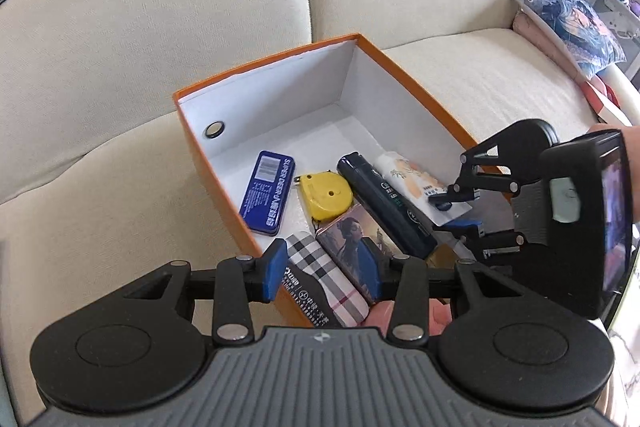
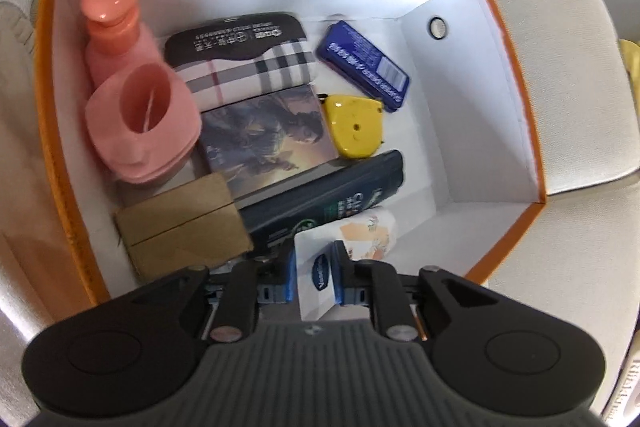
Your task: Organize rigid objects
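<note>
The right tool (image 2: 315,277) pinches the flat crimped tail of a white Vaseline tube (image 2: 360,239), lowering it beside the dark shampoo bottle (image 2: 332,195) inside the orange box (image 2: 516,75), presumably for tidy packing, while the left tool (image 1: 328,269) hovers half-open, empty.

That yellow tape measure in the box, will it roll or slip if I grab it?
The yellow tape measure lies on its flat side, so it probably won't roll. Its casing looks like smooth hard plastic with a curved edge, so the pads may slide off. It sits close between the picture box and the blue tin, leaving little finger room.
</note>
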`<state>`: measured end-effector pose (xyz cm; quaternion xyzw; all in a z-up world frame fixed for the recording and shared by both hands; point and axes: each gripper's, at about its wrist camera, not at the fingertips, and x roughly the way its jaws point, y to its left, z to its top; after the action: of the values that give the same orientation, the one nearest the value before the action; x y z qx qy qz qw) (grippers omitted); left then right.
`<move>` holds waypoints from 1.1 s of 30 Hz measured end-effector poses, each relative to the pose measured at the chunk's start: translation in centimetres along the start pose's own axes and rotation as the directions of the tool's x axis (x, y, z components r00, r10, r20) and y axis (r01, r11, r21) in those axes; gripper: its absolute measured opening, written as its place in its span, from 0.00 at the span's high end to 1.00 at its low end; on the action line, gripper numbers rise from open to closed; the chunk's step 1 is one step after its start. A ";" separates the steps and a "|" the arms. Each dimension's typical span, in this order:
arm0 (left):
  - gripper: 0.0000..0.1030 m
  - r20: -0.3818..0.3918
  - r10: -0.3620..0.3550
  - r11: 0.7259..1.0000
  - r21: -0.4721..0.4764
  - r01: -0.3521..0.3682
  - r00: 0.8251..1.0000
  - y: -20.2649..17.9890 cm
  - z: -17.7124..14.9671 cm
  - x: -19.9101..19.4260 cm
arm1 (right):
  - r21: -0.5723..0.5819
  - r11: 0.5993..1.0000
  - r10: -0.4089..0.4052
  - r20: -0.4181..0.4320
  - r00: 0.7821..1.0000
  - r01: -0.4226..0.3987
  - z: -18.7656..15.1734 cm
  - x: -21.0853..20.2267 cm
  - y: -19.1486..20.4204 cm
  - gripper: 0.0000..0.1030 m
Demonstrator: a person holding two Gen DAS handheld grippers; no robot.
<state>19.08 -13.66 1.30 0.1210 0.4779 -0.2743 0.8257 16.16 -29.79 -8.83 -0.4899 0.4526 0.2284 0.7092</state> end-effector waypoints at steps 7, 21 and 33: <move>0.52 0.018 -0.004 0.999 -0.033 0.005 1.000 0.1 -0.7 -1.6 | 0.102 0.993 0.058 -0.066 0.996 -0.051 -0.2 -0.1 -0.9 0.73; 0.52 0.205 0.010 0.998 -0.063 0.003 0.979 -0.5 -3.9 -7.9 | 0.456 0.879 0.110 0.084 0.990 -0.136 -1.5 -8.1 -1.9 0.60; 0.37 0.441 0.157 0.985 -0.131 -0.110 0.884 0.3 -7.0 -14.2 | 0.847 0.484 -0.103 0.307 0.946 -0.222 -0.2 -17.3 0.1 0.54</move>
<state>8.59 -5.38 9.80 0.0445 0.2780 -0.2126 0.9357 7.58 -27.86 6.07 -0.0026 0.4025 0.0674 0.9129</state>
